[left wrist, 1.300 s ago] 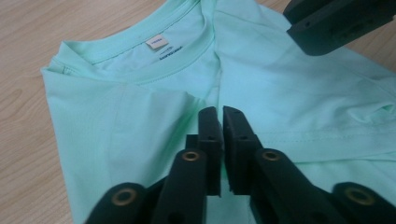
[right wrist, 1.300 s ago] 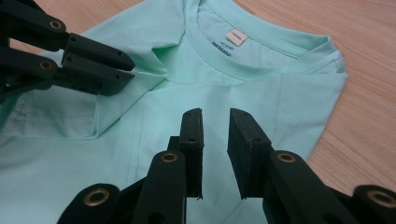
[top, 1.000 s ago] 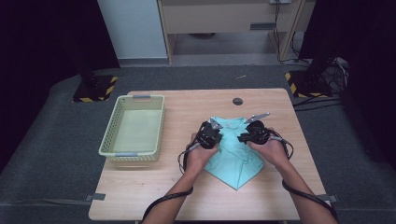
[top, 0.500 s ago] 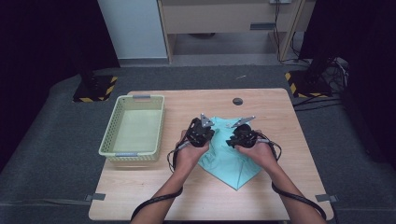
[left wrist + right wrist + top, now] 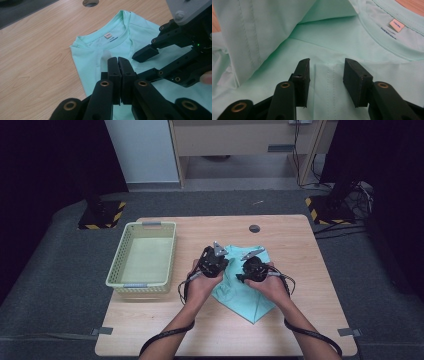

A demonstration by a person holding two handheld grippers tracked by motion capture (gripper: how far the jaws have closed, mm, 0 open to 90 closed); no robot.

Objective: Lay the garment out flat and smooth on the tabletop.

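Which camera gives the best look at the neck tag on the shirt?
The right gripper view: the tag is close, and its print and the collar seam show. The left gripper view shows it smaller, inside the collar. In the high view the shirt is too small to make it out.

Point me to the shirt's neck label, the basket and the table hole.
neck label [image 5: 108, 36], left gripper view, middle of the small tag inside the collar
basket [image 5: 123, 261], high view, left wall
table hole [image 5: 254, 228], high view, centre of the dark round opening
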